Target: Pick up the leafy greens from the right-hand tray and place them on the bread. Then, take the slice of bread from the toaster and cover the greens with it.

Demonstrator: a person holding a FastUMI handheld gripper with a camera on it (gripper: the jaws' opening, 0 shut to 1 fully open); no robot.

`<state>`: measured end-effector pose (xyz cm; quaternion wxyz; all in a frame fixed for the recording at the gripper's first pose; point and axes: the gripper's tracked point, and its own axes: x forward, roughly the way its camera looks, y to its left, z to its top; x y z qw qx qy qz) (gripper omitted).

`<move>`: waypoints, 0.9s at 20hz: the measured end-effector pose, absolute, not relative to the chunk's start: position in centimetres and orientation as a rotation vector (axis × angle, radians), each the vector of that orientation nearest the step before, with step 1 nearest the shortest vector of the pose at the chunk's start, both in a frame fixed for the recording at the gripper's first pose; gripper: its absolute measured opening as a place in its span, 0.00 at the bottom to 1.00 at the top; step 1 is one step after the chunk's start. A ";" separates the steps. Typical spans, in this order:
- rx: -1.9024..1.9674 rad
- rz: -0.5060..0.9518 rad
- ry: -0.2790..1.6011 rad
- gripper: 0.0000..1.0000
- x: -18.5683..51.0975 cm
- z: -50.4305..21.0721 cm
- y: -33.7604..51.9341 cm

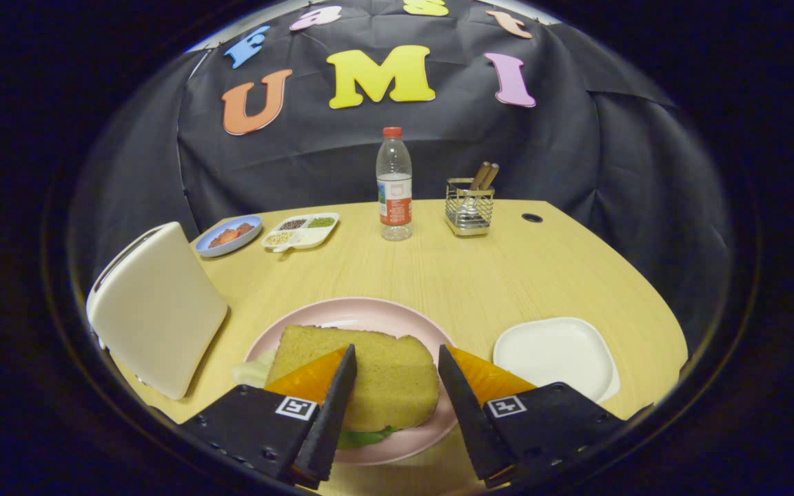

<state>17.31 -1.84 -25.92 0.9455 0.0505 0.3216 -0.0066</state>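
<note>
- The gripper [397, 386] stood open, its fingers either side of the bread slice [369, 375].
- Slice lay on the pink plate [362, 313], covering the greens [362, 436]; covering step appeared complete.
- Next: withdraw clear.

The wooden table [438, 275] carries a toaster [156, 310], pink plate [369, 313], white tray [555, 355], bottle [394, 182], utensil holder [469, 207] and two small dishes [228, 235].

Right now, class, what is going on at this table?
A hand-held gripper hovers open over a pink plate, one finger on each side of a slice of bread without pressing it. Leafy greens peek out beneath the slice, so the sandwich looks assembled. A white toaster stands beside the plate, and an empty white tray sits on the other side.
</note>
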 end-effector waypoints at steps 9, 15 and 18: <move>0.060 -0.035 0.414 0.96 12.1 -15.6 -1.7; 0.007 -0.060 0.183 0.96 5.5 -4.7 -0.4; 0.000 -0.034 0.106 0.95 2.6 -1.4 0.9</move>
